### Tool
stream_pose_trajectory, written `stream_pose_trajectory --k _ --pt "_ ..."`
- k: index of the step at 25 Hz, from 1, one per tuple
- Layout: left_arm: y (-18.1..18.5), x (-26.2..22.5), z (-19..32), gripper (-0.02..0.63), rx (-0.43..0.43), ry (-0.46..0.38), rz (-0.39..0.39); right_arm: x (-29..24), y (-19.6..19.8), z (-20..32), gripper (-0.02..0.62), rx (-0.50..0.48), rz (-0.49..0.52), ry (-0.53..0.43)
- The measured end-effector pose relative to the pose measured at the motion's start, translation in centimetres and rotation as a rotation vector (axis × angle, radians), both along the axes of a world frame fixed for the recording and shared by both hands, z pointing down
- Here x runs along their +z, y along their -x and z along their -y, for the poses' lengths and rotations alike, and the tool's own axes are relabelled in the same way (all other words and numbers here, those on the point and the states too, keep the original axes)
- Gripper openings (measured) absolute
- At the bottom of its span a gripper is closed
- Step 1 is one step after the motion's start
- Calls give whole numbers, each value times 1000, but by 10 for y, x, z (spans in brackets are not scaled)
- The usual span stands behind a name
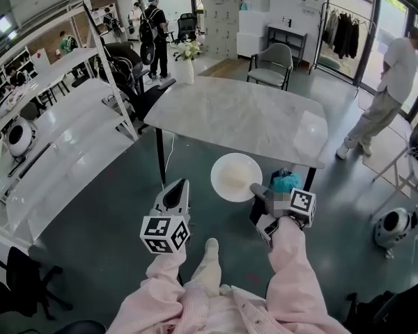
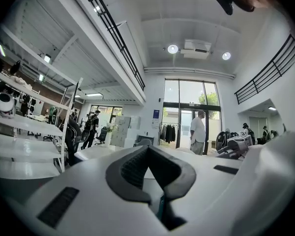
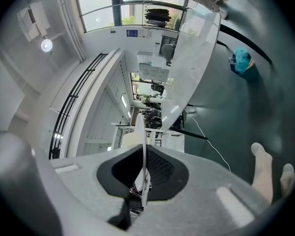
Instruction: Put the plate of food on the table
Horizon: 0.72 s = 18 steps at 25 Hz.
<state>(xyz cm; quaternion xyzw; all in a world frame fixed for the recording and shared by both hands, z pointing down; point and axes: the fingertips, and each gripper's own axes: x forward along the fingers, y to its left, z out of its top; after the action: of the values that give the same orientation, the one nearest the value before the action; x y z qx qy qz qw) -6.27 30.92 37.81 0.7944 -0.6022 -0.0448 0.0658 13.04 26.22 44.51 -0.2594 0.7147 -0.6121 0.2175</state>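
Head view looks steeply down; gripper views level, roomward; all share table.

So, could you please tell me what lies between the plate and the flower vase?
Only the bare table: the head view shows nothing on it between the plate and the flower vase at its far corner.

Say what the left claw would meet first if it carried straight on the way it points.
Probably the marble table: the left claw points level at its near left corner, about edge height. Whether it strikes the tabletop edge or slips under toward the black leg is unclear from these views.
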Motion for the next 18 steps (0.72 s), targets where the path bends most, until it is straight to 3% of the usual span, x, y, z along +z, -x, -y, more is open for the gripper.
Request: stream_pose_trajectory --k 18 --pt "47 -5 244 -8 42 25 -39 0 49 224 17 12 36 25"
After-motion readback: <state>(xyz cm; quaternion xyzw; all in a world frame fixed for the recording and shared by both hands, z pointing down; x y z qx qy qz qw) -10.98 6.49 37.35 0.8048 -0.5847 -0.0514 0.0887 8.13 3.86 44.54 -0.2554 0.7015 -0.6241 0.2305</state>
